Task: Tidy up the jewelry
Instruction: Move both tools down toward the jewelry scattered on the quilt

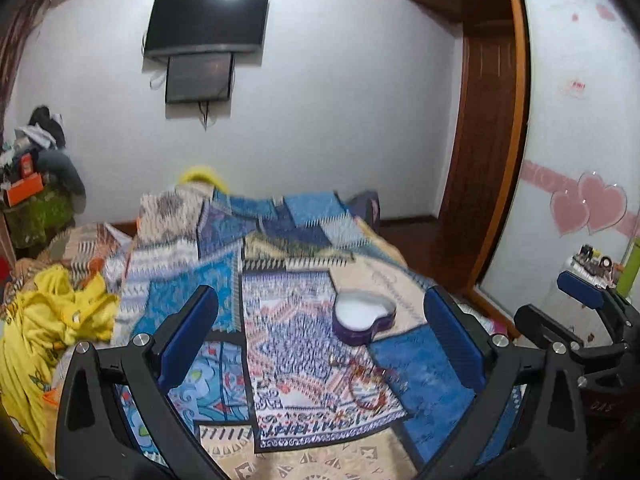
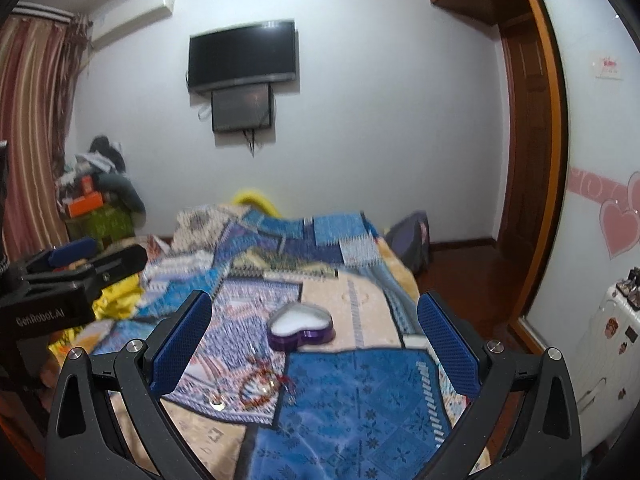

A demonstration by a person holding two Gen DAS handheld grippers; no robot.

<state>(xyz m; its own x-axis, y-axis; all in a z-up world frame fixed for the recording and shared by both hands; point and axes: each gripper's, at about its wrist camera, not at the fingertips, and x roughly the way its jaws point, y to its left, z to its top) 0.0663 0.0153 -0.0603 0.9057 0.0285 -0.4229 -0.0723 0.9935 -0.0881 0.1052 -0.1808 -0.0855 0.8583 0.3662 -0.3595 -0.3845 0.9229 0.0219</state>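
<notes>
A bed (image 1: 304, 248) fills the middle of both views, covered by a patchwork spread (image 2: 352, 396) of blue, cream and pink panels. On the far wall at twelve o'clock hangs a dark television (image 1: 206, 20) with a smaller screen (image 1: 199, 79) just under it. A wooden door frame (image 2: 536, 184) runs up the three o'clock side, and a heap of yellow cloth (image 1: 52, 320) lies at nine o'clock in the left wrist view.

The left gripper (image 1: 320, 344) is spread wide, its blue pads (image 1: 188, 336) well apart and holding nothing. The right gripper (image 2: 316, 344) is likewise spread wide and empty — its pads (image 2: 182, 344) frame the bedspread.

A purple heart-shaped box (image 2: 301, 326) sits open on the spread, white inside; in the right wrist view it lies at about eleven o'clock between the fingers, and at one o'clock in the left wrist view. Near it, toward the camera, lies a red beaded bracelet (image 2: 258, 390) — blurred — with a small round metal piece (image 2: 218, 403) just beside it at nine o'clock.
</notes>
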